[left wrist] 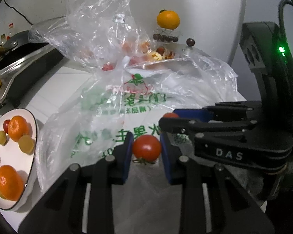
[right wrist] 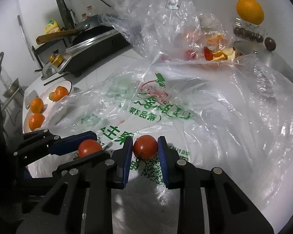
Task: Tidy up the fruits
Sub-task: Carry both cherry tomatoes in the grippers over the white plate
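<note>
- Between the blue pads of the left gripper (left wrist: pixel 146 148): a cherry tomato (left wrist: pixel 146 147), pinched above the printed plastic bag (left wrist: pixel 115 113).
- Between the pads of the right gripper (right wrist: pixel 145 147): a second cherry tomato (right wrist: pixel 145 146), likewise clamped.
- Left of both: white plate (left wrist: pixel 32 120) with tangerines (left wrist: pixel 17 130).

Left of the left gripper (left wrist: pixel 146 148) the white plate (left wrist: pixel 32 146) runs off the frame edge, ahead of it crumpled clear bags (left wrist: pixel 99 29) blur the fruit scraps (left wrist: pixel 156 55) behind them.
</note>
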Demonstrator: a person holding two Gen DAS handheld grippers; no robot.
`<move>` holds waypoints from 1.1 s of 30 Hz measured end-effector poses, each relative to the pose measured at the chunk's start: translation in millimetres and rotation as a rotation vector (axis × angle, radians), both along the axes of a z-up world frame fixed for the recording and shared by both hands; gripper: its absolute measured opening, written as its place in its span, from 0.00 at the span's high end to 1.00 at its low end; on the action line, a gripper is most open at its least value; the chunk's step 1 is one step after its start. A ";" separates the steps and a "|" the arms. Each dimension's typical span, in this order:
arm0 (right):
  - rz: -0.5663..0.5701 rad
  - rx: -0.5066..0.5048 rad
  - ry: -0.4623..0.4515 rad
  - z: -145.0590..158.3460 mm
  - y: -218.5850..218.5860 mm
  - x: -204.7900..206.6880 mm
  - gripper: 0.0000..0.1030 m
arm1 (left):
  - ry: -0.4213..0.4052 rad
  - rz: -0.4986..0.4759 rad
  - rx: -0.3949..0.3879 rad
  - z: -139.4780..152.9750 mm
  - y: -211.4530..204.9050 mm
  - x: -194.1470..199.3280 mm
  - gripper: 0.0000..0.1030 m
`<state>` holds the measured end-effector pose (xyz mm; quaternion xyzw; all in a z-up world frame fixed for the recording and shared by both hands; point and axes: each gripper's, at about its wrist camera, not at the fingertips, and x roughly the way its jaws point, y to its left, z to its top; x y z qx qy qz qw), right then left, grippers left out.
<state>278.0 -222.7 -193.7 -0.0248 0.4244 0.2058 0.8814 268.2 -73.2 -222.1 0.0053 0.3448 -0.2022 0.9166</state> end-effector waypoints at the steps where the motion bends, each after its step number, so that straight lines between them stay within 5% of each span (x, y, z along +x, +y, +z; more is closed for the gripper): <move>1: -0.001 -0.004 -0.006 1.5 0.4 -1.9 0.73 | -0.003 0.002 0.000 0.5 0.8 -0.7 0.72; 33: 0.072 -0.041 -0.151 50.3 55.0 -47.3 0.73 | -0.107 0.083 -0.058 28.6 58.4 -44.3 0.72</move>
